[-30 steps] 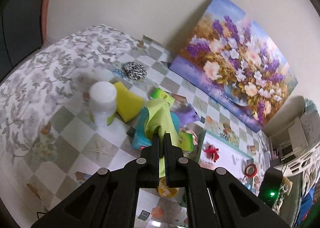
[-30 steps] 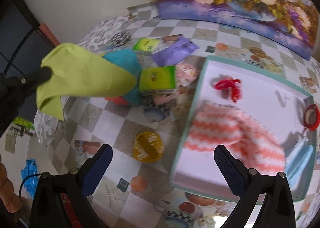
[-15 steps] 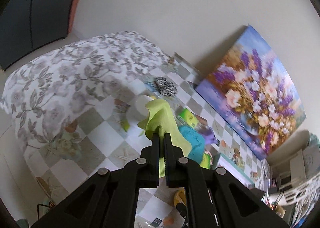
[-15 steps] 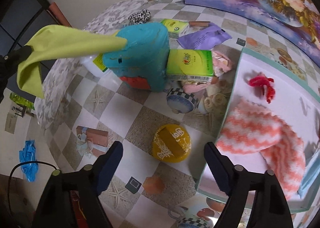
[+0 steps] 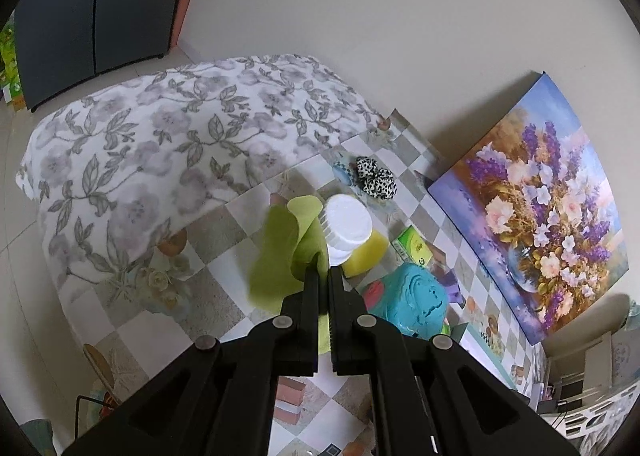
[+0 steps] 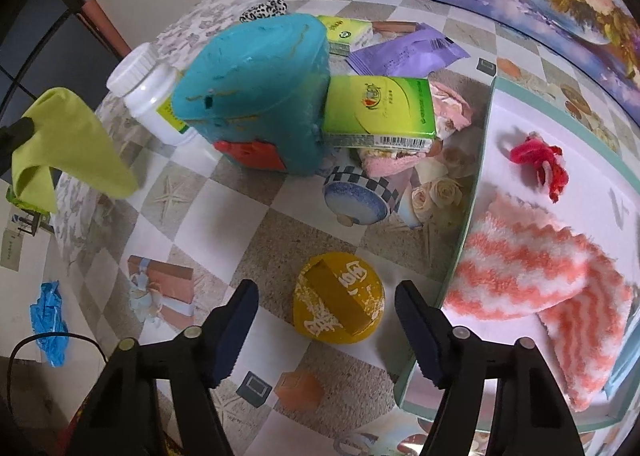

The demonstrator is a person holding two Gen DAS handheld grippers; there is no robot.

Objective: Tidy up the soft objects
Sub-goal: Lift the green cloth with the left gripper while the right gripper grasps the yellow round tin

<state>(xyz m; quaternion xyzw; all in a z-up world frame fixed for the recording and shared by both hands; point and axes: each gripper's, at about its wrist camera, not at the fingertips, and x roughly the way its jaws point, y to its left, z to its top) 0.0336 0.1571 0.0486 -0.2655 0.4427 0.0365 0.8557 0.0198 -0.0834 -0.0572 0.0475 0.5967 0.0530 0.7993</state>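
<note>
Tray point(image 6: 486, 159) holds striped cloth point(image 6: 532, 272) and red scrunchie point(image 6: 538, 159); left gripper point(image 5: 324, 276) clenched on green cloth point(image 5: 276, 256), right gripper point(image 6: 326, 320) closing, unloaded, around yellow ball point(image 6: 338, 298); clutter remains mid-table.

Left gripper point(image 5: 324, 280) jaws clamped together, angled downward; right gripper point(image 6: 326, 320) steeply down, jaws closing, apart.

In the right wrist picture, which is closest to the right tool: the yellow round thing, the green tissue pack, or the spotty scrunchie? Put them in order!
From the right tool, whose jaws are closing with nothing pressed yet:
1. Yellow round thing, right between the fingers.
2. Green tissue pack, middle of the table, beside the teal toy.
3. Spotty scrunchie, far back near the wall.
</note>
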